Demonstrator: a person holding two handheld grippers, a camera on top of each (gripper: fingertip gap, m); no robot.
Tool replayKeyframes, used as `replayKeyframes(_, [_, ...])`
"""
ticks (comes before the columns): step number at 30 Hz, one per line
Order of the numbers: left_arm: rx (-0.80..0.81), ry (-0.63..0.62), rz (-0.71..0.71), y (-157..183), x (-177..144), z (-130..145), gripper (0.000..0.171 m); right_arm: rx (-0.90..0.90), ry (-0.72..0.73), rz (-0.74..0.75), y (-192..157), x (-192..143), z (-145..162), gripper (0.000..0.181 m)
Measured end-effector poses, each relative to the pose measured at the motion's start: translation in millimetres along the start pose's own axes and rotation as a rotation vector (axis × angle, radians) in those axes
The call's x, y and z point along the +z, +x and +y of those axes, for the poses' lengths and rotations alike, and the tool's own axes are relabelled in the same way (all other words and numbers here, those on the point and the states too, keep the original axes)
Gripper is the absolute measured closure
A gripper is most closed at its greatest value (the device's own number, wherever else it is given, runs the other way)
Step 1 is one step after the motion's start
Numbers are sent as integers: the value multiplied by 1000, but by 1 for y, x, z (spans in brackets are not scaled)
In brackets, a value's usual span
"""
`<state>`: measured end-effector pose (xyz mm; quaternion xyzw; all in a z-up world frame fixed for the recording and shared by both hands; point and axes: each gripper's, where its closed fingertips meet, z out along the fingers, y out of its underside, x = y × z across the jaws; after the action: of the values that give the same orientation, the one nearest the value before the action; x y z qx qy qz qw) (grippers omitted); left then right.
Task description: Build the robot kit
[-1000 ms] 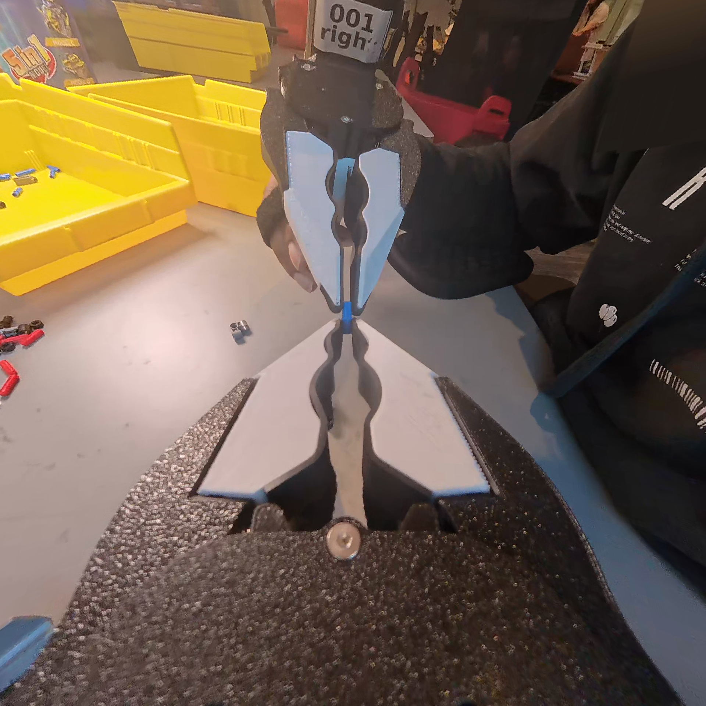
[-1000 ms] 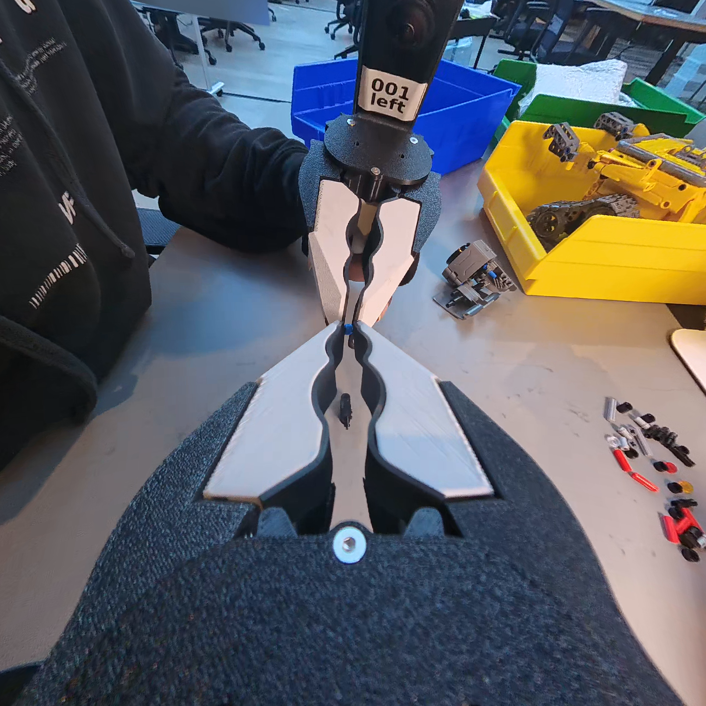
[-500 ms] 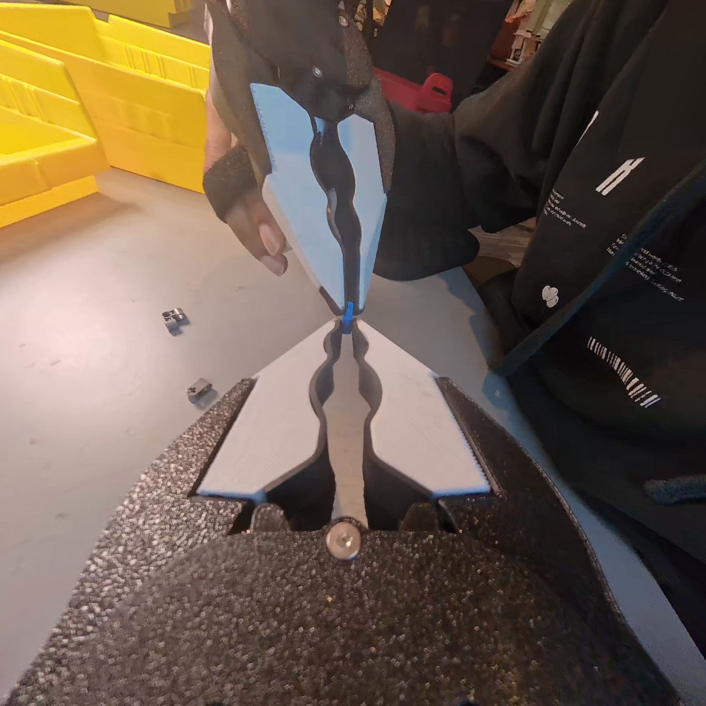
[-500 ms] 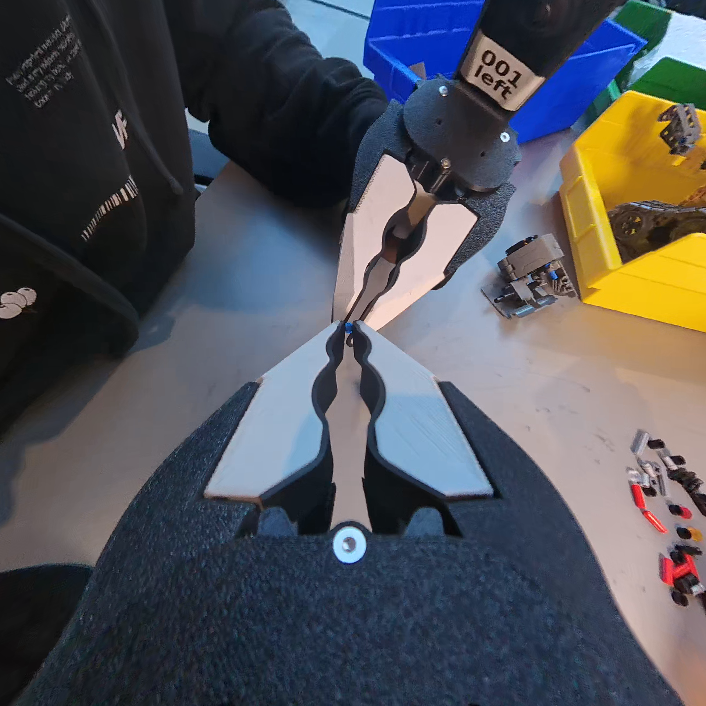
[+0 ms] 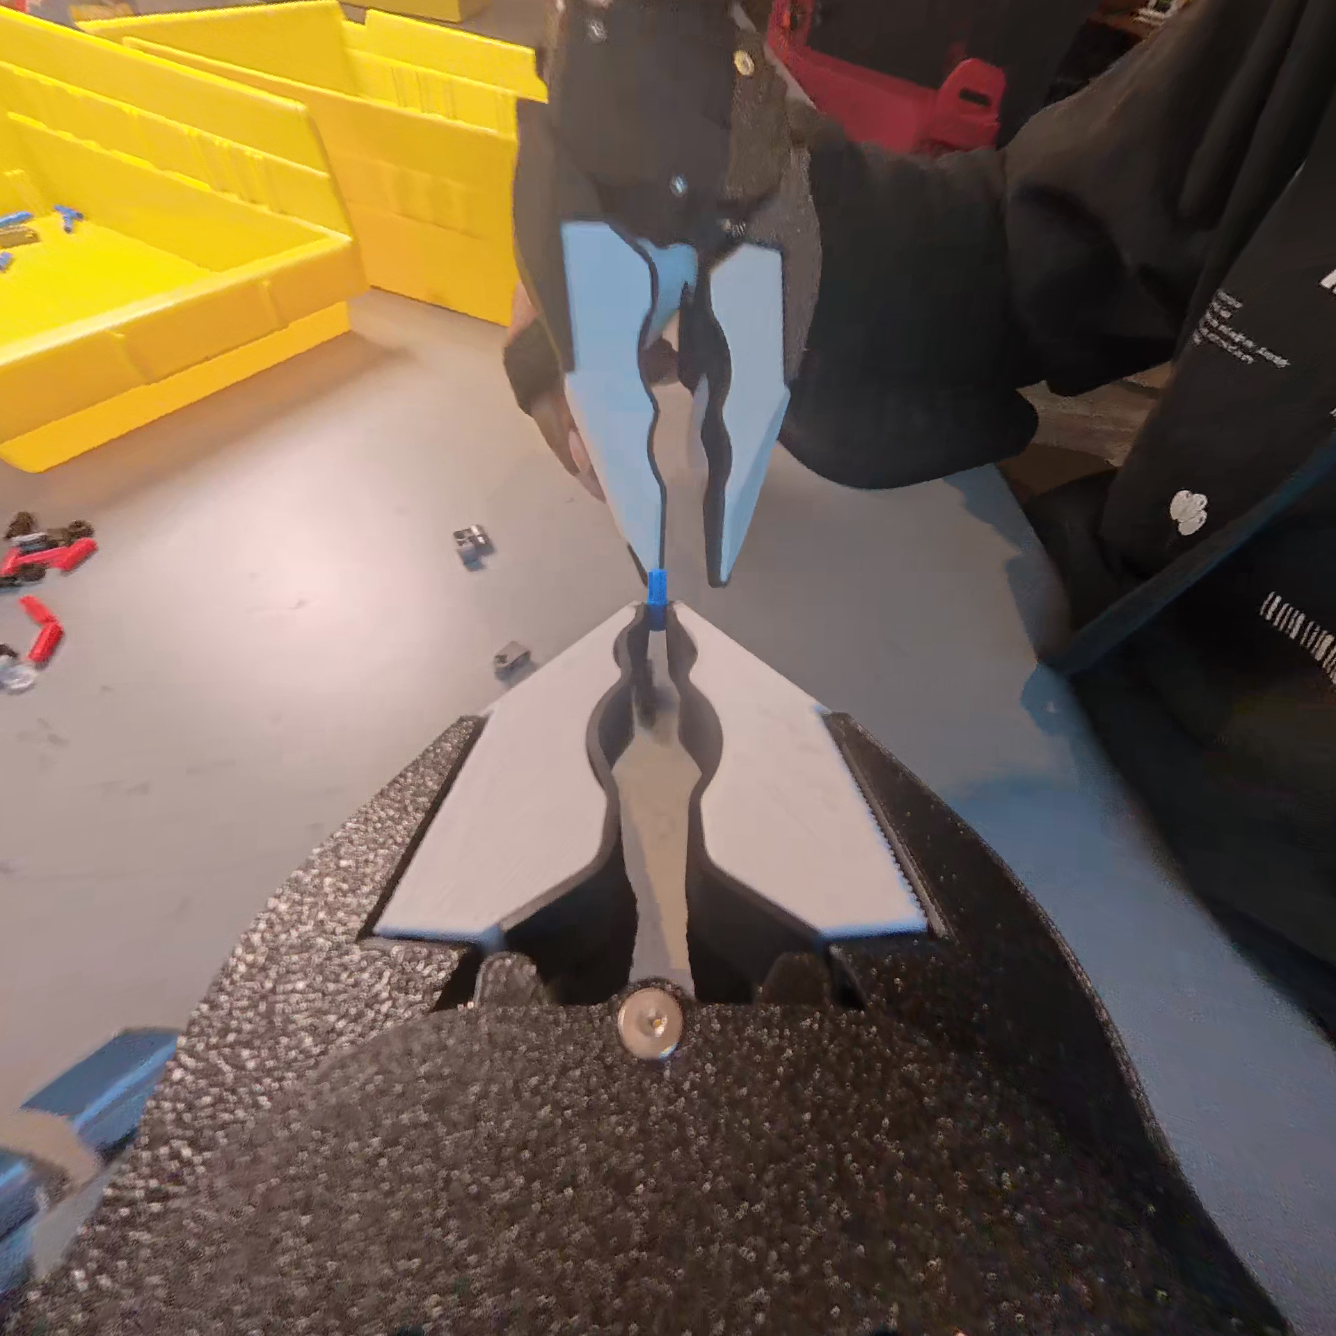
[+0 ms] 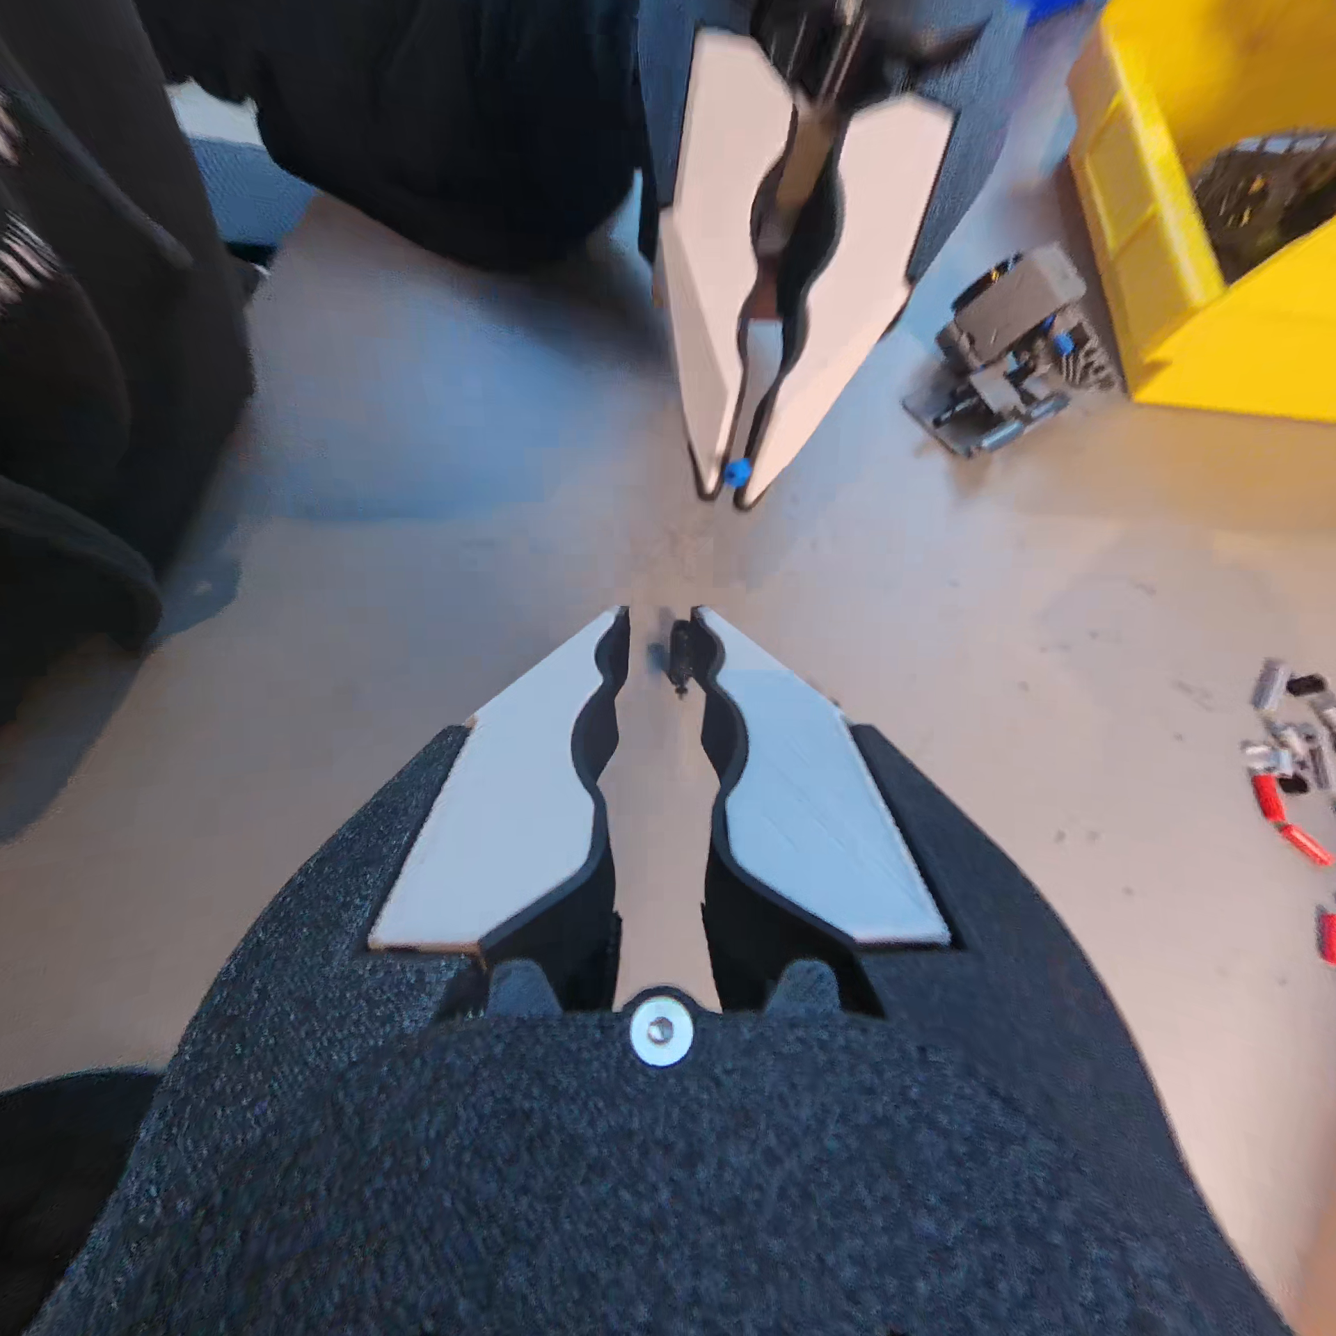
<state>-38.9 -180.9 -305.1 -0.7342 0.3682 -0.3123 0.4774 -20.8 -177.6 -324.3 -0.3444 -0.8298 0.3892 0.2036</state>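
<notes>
My left gripper (image 5: 654, 614) is shut on a small blue pin (image 5: 656, 594) that sticks out from its tips. The right wrist view shows the same gripper (image 6: 726, 495) farther off, with the pin (image 6: 736, 471) between its tips. My right gripper (image 6: 659, 613) is open and empty, its tips a short way back from the pin. In the left wrist view it (image 5: 684, 575) points down, one fingertip just above the pin. A small black piece (image 6: 679, 651) shows blurred in the right gripper's gap. I cannot tell whether it lies on the grey table (image 6: 940, 614).
Yellow bins (image 5: 181, 289) and a red bin (image 5: 904, 87) stand at the back. Red and black loose pieces (image 5: 43, 557) and two small grey pieces (image 5: 473, 538) lie on the table. A grey assembly (image 6: 1012, 347), a yellow bin (image 6: 1157, 253) and more loose pieces (image 6: 1294, 759) are on the right. A person's black sleeve (image 5: 1012, 289) is close. Only a small space, under 4 cm, lies between the two pairs of fingers.
Both grippers were shut tip to tip on the blue pin. My right gripper has opened, let go and drawn back. My left gripper still holds the pin.
</notes>
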Motion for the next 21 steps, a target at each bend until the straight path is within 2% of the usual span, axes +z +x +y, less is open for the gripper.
replayKeyframes(3, [-3,1,-35,-8,-5,1,168,6,-97,23,6,21,18,164])
replayKeyframes(8, [-10,-10,-44,-10,-5,3,168,44,-163,9,10,39,30,164])
replayKeyframes(9, [-15,-12,-42,-10,-5,4,168,41,-182,11,10,42,34,168])
replayKeyframes(12, [-46,-14,-45,-12,-4,4,168,65,-162,4,11,41,31,174])
replayKeyframes(14, [-62,-16,-55,-14,-3,4,168,120,-65,32,20,30,22,174])
replayKeyframes(18, [-83,1,-62,-14,0,-1,168,277,295,86,44,-15,-17,174])
replayKeyframes(21, [-105,12,-58,-12,3,-4,168,330,410,6,36,-22,-33,173])
